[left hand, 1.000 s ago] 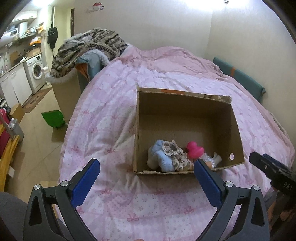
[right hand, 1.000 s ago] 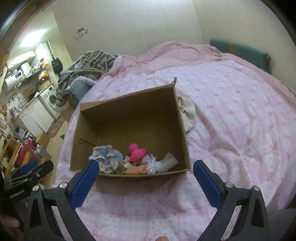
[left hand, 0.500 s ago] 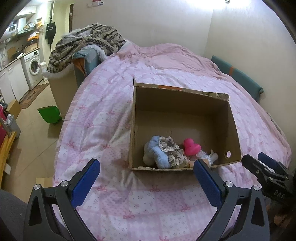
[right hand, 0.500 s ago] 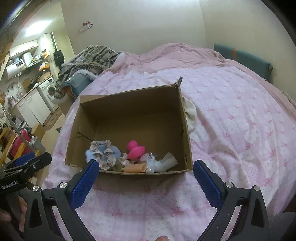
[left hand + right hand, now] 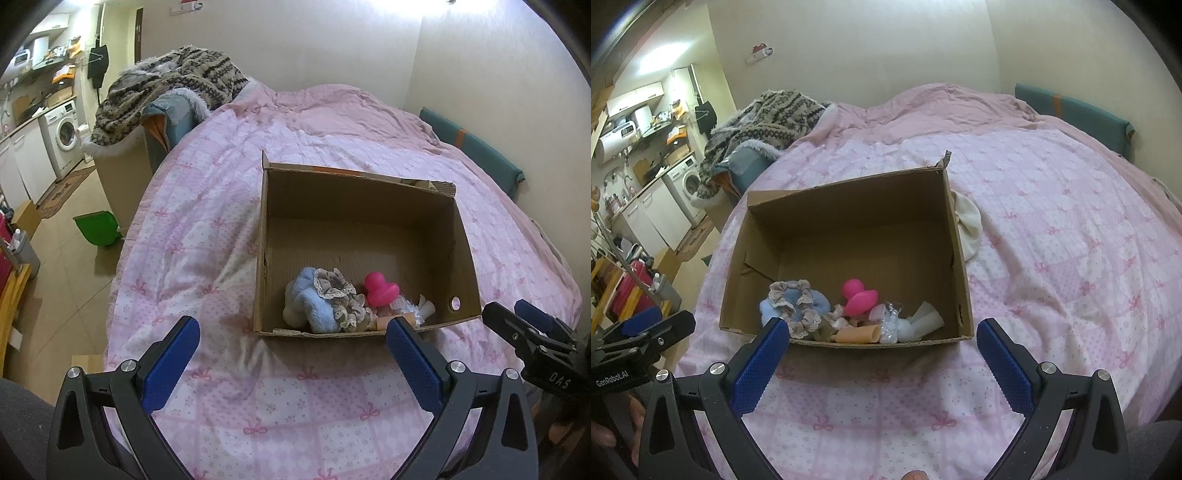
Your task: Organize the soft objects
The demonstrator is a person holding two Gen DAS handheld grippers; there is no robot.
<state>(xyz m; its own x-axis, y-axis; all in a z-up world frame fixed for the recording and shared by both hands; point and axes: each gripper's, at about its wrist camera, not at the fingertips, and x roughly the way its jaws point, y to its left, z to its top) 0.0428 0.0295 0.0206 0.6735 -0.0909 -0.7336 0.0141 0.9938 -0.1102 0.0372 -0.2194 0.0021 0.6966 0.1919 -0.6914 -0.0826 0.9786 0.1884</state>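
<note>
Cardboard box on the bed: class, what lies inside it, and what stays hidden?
Inside the box, against the near wall: a blue plush, a frilly scrunchie, a pink duck, a peach tube and some white pieces. Whatever lies under that pile is covered.

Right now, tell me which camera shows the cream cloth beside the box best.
The right wrist view. The cream cloth lies in plain sight on the bedspread, against the outside of the box wall. In the left wrist view the box hides that side, so the cloth does not show there.
</note>
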